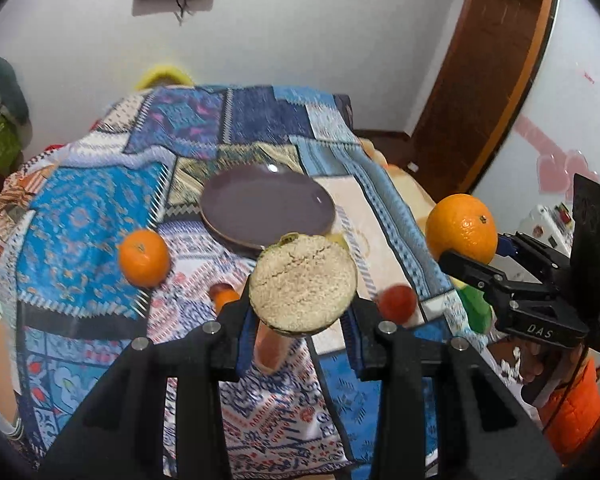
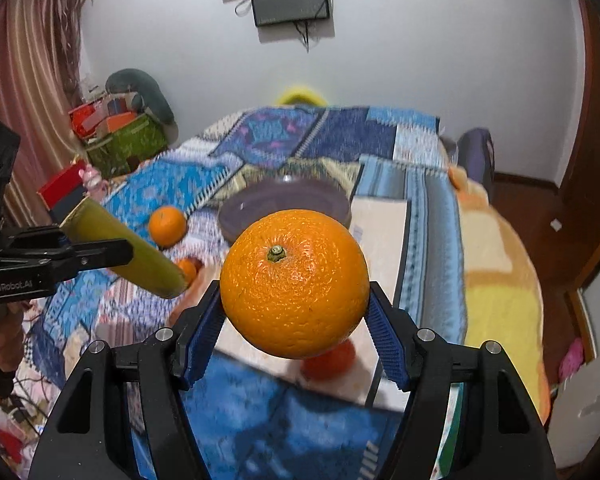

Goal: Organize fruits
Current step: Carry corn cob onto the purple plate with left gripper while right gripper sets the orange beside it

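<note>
My left gripper (image 1: 302, 308) is shut on a long green fruit, seen end-on with its pale cut face (image 1: 302, 283); it also shows from the side in the right wrist view (image 2: 124, 250). My right gripper (image 2: 296, 312) is shut on a large orange (image 2: 295, 283), held above the table; the orange also shows in the left wrist view (image 1: 462, 228). An empty purple plate (image 1: 266, 206) lies mid-table beyond both grippers. A smaller orange (image 1: 144, 258) rests left of the plate. A red fruit (image 1: 397, 304) and a small orange-red fruit (image 1: 222, 294) lie on the cloth below the grippers.
A blue patchwork cloth (image 1: 92, 216) covers the table, with a pale mat (image 1: 374, 224) right of the plate. A green box of clutter (image 2: 126, 142) stands at the back left. A wooden door frame (image 1: 484, 92) and floor lie to the right.
</note>
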### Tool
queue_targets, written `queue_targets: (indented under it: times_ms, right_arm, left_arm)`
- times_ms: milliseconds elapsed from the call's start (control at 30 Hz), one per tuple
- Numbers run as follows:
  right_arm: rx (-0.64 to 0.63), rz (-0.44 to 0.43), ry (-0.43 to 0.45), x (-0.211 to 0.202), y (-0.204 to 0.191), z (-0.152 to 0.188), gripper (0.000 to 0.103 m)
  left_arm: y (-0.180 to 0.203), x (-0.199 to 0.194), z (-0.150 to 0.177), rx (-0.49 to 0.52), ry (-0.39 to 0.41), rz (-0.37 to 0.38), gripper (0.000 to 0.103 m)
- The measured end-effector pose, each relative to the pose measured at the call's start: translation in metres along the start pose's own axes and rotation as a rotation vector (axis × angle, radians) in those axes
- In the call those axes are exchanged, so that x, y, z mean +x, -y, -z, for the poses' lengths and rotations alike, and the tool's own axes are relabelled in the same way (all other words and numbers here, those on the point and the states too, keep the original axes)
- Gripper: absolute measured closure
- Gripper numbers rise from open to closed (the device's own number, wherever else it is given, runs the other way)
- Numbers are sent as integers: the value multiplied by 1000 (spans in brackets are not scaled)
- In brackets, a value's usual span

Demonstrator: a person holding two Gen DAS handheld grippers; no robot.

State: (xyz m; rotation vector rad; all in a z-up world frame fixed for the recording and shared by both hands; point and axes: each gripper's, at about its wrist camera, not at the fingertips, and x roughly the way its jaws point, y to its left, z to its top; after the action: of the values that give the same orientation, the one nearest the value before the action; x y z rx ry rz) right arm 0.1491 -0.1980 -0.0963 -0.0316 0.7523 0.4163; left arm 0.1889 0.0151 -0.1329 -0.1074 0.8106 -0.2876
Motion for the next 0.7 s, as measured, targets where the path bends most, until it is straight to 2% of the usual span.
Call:
queue_targets:
  times_ms: [333,533,700]
  right_arm:
    - [-30,26,62,18,2,-37,38]
    - [-38,44,70,42,7,-56,38]
    - [-40,48,45,67,12,-66,38]
  left_arm:
    - [-24,3,-29,-39,53,-51,66]
    - [-35,26,-43,-48,42,-81,66]
    - [-44,52,-53,-61,4,-63,66]
